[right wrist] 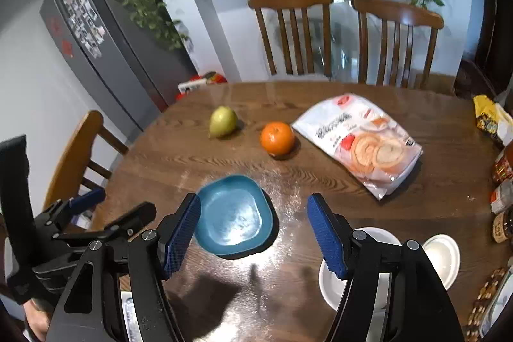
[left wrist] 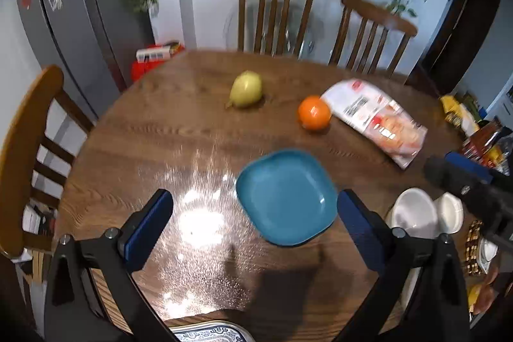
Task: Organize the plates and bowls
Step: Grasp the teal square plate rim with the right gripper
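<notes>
Glossy wood table (left wrist: 198, 130) is slick, so if I nudge the blue plate (left wrist: 287, 197) it could skate toward the orange (left wrist: 314, 112). Plate is squarish, smooth plastic, mid-table. Two round white bowls (right wrist: 441, 255) sit at its right. Both tongs, left (left wrist: 253, 226) and right (right wrist: 253, 233), gape wide, holding nothing.

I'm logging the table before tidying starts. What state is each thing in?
Blue plate: empty, flat on table.
White bowls: upright, side by side.
Pear: whole, lying on table.
Orange: whole, unpeeled.
Snack bag: lying flat.
Left claw: open, empty.
Right claw: open, empty.
</notes>
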### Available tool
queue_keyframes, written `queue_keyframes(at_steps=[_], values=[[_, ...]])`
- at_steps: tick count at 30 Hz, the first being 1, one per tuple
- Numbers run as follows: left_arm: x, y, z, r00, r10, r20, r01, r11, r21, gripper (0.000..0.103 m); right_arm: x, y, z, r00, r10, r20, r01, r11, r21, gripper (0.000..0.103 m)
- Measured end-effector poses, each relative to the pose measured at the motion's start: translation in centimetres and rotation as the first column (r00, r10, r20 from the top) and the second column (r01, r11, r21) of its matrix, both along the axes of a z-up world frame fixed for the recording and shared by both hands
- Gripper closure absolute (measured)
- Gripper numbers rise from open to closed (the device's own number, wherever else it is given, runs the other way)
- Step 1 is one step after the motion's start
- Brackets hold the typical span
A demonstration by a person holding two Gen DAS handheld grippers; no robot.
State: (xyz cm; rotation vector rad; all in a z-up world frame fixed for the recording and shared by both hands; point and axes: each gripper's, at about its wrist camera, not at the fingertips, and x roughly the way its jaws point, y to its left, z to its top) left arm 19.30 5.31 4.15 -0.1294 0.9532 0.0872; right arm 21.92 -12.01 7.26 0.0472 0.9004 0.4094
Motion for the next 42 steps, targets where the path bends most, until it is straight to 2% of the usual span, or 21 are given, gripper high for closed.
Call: queue_keyframes(at_steps=[7,16,19,21,22,25,27,29,30,32,35,37,42], values=[[1.4,1.4,-5.3,0.994,0.034,-0.107,-0.039,0.998,-0.043,0.001,2.8,1.2,-4.8,0.996,-0.001,-0.094,-0.002,1.000,-0.030,0.033],[3.4,0.7,-10.7,0.979,0.004,-0.203,-0.013,0.999,-0.046,0.003,4.5,2.8,-12.1,0.974,-0.031,-0.226,0.013,0.997,-0.080,0.033],[3.8,0.6,-12.2,0.974,-0.002,-0.228,-0.009,0.999,-0.050,0.011,4.8,2.8,-13.7,0.968,-0.048,-0.245,0.025,0.995,-0.100,0.033],[4.0,0.5,-12.5,0.973,-0.011,-0.232,-0.003,0.998,-0.056,0.021,4.9,3.1,-14.2,0.971,-0.046,-0.237,0.018,0.993,-0.117,0.034],[4.1,0.4,-12.6,0.973,-0.016,-0.230,0.003,0.998,-0.057,0.022,4.9,3.2,-14.3,0.972,-0.044,-0.231,0.014,0.992,-0.128,0.037],[4.2,0.1,-12.4,0.977,-0.035,-0.209,0.024,0.998,-0.059,0.033,5.1,3.5,-14.5,0.974,-0.033,-0.223,0.002,0.990,-0.139,0.052],[4.3,0.0,-12.2,0.979,-0.046,-0.198,0.032,0.997,-0.075,0.057,5.2,3.7,-14.6,0.975,-0.030,-0.221,-0.005,0.988,-0.154,0.059],[4.5,0.0,-12.1,0.979,-0.057,-0.196,0.040,0.995,-0.092,0.068,5.3,3.9,-14.6,0.978,-0.023,-0.209,-0.014,0.984,-0.175,0.075],[4.4,-0.1,-12.2,0.979,-0.060,-0.195,0.042,0.994,-0.098,0.075,5.2,4.1,-14.6,0.979,-0.021,-0.203,-0.017,0.982,-0.187,0.078],[4.5,-0.2,-12.2,0.978,-0.072,-0.193,0.050,0.992,-0.113,0.080,5.2,4.2,-14.5,0.981,-0.021,-0.192,-0.018,0.980,-0.196,0.088],[4.4,-0.4,-12.2,0.978,-0.083,-0.190,0.061,0.991,-0.117,0.083,5.1,4.6,-14.3,0.985,-0.021,-0.170,-0.019,0.973,-0.228,0.094],[4.4,-0.4,-12.2,0.978,-0.082,-0.189,0.060,0.991,-0.122,0.083,5.0,4.8,-14.1,0.988,-0.023,-0.153,-0.015,0.969,-0.245,0.096],[3.7,0.2,-11.6,0.983,-0.073,-0.166,0.046,0.985,-0.164,0.086,4.4,4.5,-12.7,0.994,-0.014,-0.105,-0.009,0.976,-0.217,0.098]])
